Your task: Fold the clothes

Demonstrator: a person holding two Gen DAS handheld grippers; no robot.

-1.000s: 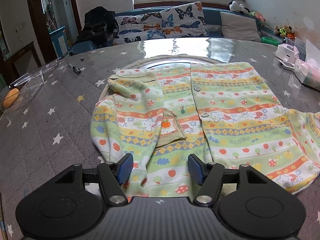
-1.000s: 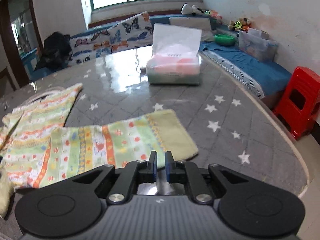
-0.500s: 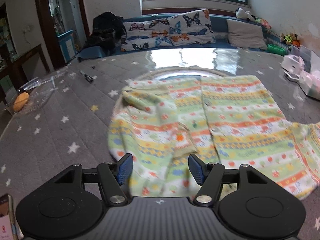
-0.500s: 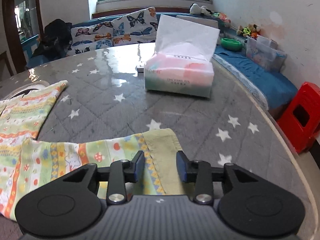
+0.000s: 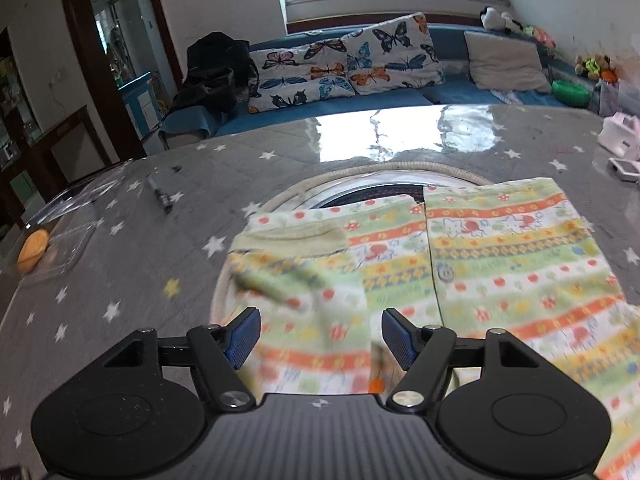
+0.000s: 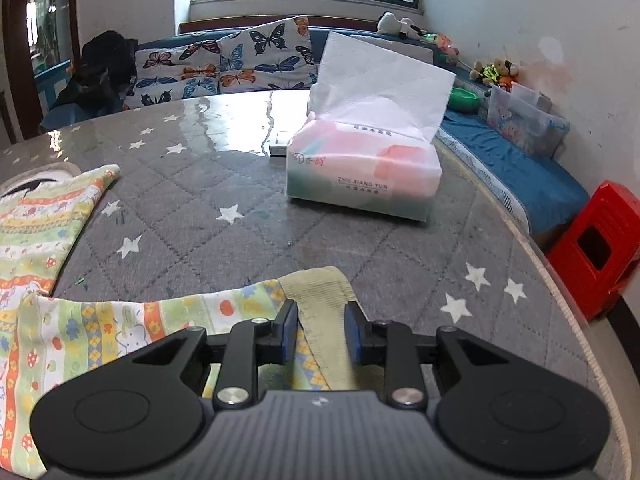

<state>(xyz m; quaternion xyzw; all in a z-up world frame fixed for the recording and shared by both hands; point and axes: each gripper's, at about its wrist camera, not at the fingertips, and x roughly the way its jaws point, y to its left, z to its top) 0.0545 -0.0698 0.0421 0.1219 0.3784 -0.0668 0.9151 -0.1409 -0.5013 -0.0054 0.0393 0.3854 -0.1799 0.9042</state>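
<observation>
Green cuff (image 6: 324,288) btwn hand-held gripper (image 6: 320,334) pads

Left tongs (image 5: 321,336) and right tongs (image 6: 321,332): black linkages; blue ribbed pads; silver screws; grey ridged housing.

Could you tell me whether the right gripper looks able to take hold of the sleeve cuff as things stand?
Probably yes: the right gripper has its jaws on either side of the green sleeve cuff, which lies flat with nothing covering it.
</observation>
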